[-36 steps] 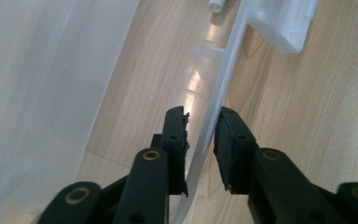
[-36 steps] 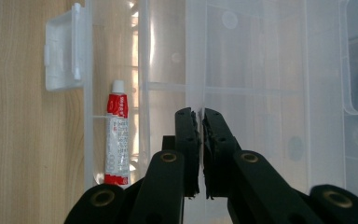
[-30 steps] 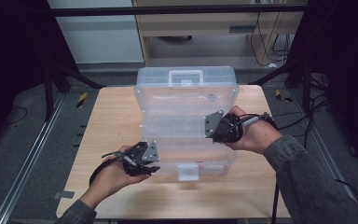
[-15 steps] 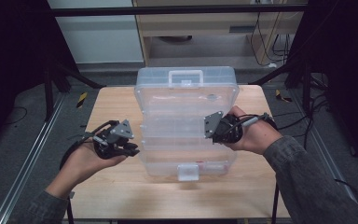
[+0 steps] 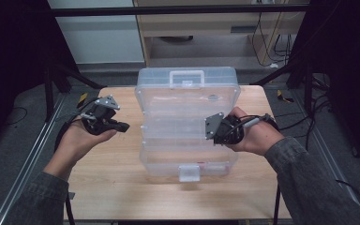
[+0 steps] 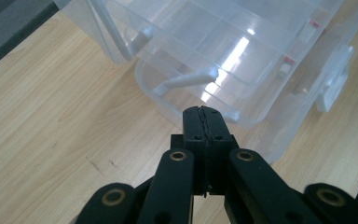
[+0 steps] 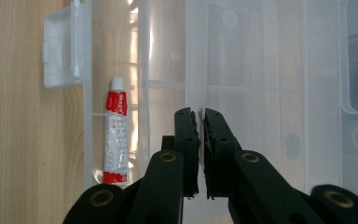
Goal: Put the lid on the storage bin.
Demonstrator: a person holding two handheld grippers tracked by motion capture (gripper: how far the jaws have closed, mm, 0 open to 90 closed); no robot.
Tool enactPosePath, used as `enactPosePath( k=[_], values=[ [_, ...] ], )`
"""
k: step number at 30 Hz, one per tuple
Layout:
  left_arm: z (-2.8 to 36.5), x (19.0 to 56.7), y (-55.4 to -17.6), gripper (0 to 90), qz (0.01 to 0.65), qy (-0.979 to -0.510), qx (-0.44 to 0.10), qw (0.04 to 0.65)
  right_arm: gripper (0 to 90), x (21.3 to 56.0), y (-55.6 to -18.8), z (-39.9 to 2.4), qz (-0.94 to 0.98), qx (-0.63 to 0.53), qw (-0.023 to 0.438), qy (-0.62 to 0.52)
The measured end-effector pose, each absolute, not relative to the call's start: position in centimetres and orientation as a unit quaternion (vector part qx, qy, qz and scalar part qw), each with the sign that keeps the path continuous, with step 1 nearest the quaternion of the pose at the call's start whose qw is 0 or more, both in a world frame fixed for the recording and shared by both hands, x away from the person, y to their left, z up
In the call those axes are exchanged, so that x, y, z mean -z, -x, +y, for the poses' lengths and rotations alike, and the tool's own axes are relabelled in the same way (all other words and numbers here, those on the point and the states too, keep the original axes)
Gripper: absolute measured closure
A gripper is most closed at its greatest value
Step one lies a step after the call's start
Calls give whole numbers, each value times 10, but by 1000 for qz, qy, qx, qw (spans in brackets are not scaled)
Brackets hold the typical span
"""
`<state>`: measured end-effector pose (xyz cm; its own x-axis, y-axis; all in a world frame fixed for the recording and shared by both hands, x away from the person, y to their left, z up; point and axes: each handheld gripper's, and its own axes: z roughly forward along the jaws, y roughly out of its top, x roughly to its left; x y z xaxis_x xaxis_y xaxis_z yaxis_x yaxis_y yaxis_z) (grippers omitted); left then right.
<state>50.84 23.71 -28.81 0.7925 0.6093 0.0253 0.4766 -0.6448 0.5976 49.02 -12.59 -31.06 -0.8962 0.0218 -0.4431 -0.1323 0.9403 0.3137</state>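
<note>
Tabletop (image 5: 122, 187) carries one clear organizer box (image 5: 187, 122) at frame centre, one red tube (image 7: 115, 135) inside. I hold two grippers: left gripper (image 5: 122, 125) jaws closed, empty; right gripper (image 5: 211, 129) pinching a thin box edge.

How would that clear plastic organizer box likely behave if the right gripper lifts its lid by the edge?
The clear organizer box looks thin-walled and nearly empty, holding a small red tube, so it is probably light and may slide on the smooth wooden table. Its glossy plastic could slip between the right gripper jaws, and the wide lid may flex.
</note>
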Motion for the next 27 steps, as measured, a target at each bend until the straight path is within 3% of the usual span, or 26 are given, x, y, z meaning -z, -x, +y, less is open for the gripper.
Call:
enactPosePath(
  k=[27],
  values=[
    [222, 277, -536, 897, 330, -870, -118, 346, 856, 316, -484, -128, 958, -175, 224, 29]
  ],
)
